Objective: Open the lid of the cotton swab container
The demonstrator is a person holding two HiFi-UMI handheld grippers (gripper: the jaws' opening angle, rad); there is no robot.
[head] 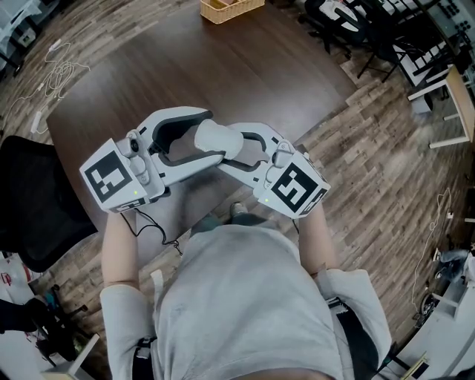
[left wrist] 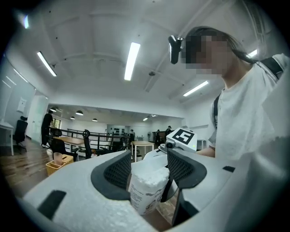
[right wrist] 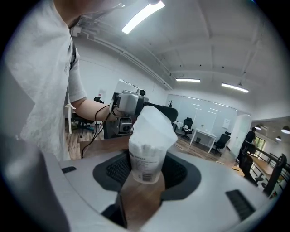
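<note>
By the near edge of the brown table the cotton swab container sits between both tools; the left gripper pinches its upper part; the right gripper clamps its labelled base; its lid sits tilted.

A wicker basket sits at the dark tabletop's far edge. A black chair stands beside its left corner; white cable lies on the floor.
</note>
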